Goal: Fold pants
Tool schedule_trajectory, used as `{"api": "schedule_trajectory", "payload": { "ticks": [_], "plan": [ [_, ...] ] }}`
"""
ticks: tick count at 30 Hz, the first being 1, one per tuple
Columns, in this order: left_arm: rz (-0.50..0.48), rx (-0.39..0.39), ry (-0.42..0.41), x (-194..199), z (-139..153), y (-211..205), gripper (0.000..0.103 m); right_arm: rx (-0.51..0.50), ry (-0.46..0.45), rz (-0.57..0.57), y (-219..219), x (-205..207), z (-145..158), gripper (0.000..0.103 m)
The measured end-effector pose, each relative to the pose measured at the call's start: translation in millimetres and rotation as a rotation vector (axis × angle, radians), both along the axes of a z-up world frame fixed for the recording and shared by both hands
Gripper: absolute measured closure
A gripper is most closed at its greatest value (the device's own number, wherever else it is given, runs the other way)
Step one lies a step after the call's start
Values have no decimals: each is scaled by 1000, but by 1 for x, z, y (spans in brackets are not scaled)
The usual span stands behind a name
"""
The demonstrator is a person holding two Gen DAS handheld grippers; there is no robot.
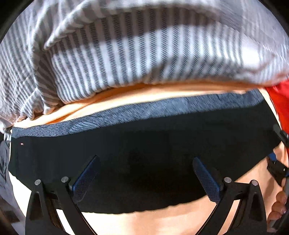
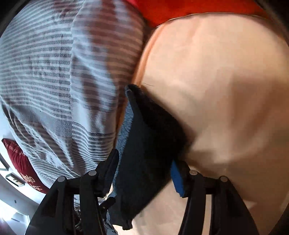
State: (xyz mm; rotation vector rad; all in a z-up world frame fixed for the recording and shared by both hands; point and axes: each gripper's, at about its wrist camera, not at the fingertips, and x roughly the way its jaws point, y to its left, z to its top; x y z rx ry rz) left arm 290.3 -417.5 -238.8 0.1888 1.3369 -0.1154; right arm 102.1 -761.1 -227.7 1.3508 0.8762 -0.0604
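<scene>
The dark pants (image 1: pixel 144 137) lie folded in a wide band across a peach bed sheet (image 1: pixel 162 222), with a grey-blue inner layer (image 1: pixel 144 110) showing along the far edge. My left gripper (image 1: pixel 146 173) is open just above the dark cloth, its blue-padded fingers (image 1: pixel 84 179) spread wide. In the right wrist view the pants' end (image 2: pixel 148 153) runs between the spread fingers of my right gripper (image 2: pixel 144 173), which is open around it. The right gripper also shows at the right edge of the left wrist view (image 1: pixel 280 162).
A grey-and-white striped duvet (image 1: pixel 126 54) is heaped just beyond the pants; it also fills the left of the right wrist view (image 2: pixel 54 81). Red cloth (image 2: pixel 189 9) lies at the far right. A dark red pillow (image 2: pixel 23 162) lies lower left.
</scene>
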Motion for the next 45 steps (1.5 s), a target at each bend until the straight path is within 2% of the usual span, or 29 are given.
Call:
{"api": "schedule_trajectory", "payload": {
  "ticks": [5,7,8,9,14,17,18,22,27,29,31,34,36,39,41,45],
  "plan": [
    [88,-4,-56,25,1,8,0,39,-9,16,6,23,-9,44],
    [115,-20,-74,35,-1,10,0,94,-13,30,9,29,-10,60],
    [124,-27,-74,39,-4,9,0,104,-15,41,11,29,-9,75],
    [131,-34,-67,42,-7,8,0,104,-18,58,13,31,-7,80],
    [123,-17,-46,52,-36,-6,0,101,-21,83,15,32,2,82],
    [100,3,-12,57,-63,-11,0,100,-36,100,16,31,7,85],
    [101,-12,-39,56,-63,-9,0,99,-49,105,18,32,12,85],
    [82,11,-27,52,-48,-4,0,77,-95,133,29,38,32,85],
    [55,-56,-20,8,-19,21,0,53,-137,164,46,44,59,85],
    [34,-61,5,-10,-22,24,0,40,-147,180,53,45,67,85],
    [16,-33,48,-20,-39,23,0,31,-154,194,63,47,75,85],
    [44,-74,36,-22,-51,30,0,8,-144,229,79,51,83,85],
    [15,-75,42,-21,-48,32,0,-5,-153,244,91,57,91,85],
    [23,-111,69,-19,-40,52,0,-37,-164,263,107,62,104,85],
    [45,-147,53,-13,-26,88,0,-80,-165,299,124,69,116,85],
    [71,-130,9,-7,-4,154,0,-226,-161,428,175,85,143,85]
  ]
}}
